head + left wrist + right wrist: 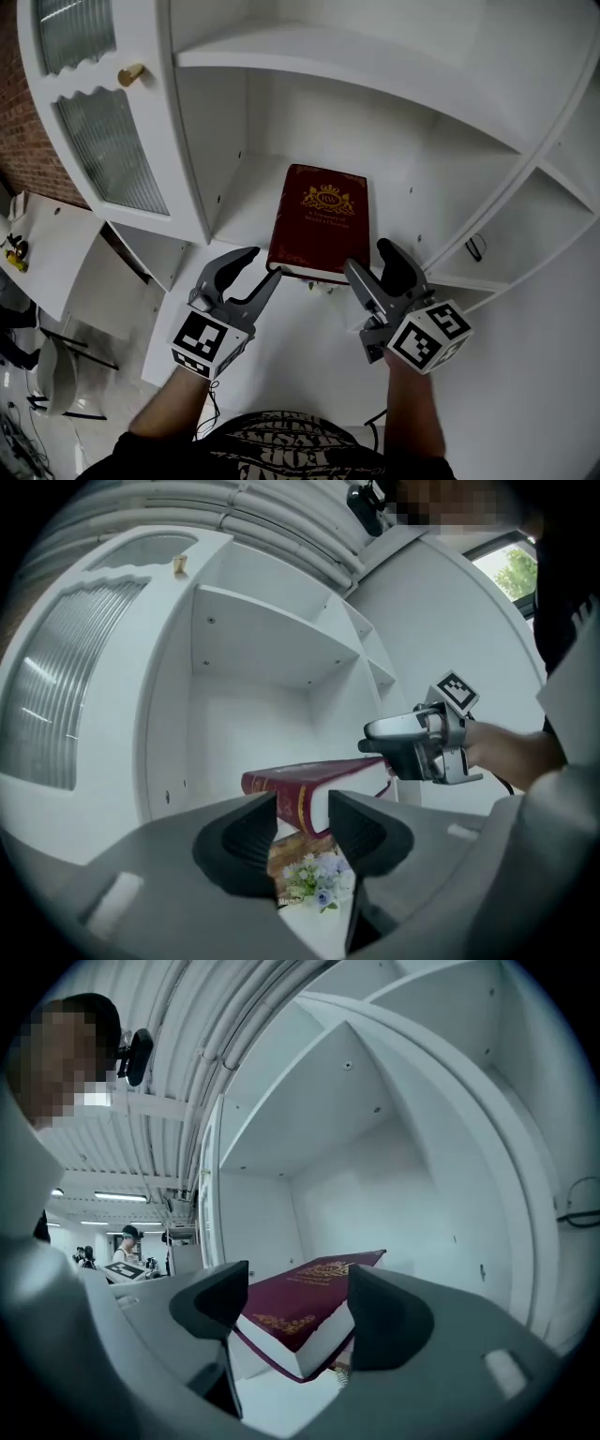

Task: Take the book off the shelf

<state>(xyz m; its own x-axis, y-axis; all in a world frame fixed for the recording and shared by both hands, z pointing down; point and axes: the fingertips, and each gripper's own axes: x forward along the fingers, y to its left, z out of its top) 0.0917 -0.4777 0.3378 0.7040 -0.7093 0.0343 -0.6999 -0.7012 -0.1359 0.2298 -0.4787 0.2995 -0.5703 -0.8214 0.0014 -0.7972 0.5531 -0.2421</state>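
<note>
A dark red book (321,220) with a gold crest lies flat on the white shelf (244,202), its near edge poking over the front. Under that edge a second cover printed with flowers (305,869) shows. My left gripper (262,264) stands open at the book's near left corner; in the left gripper view the spine corner (281,789) sits just beyond the gap of the left gripper (302,822). My right gripper (368,258) is open at the near right corner. In the right gripper view the book (309,1288) and its dangling ribbon lie between the jaws of the right gripper (298,1290), with no contact visible.
A glazed cabinet door (103,141) with a gold knob (131,73) stands left of the bay. Another shelf board (328,56) runs above. Smaller compartments and a black hook (475,247) lie to the right. A white table (47,248) is at far left.
</note>
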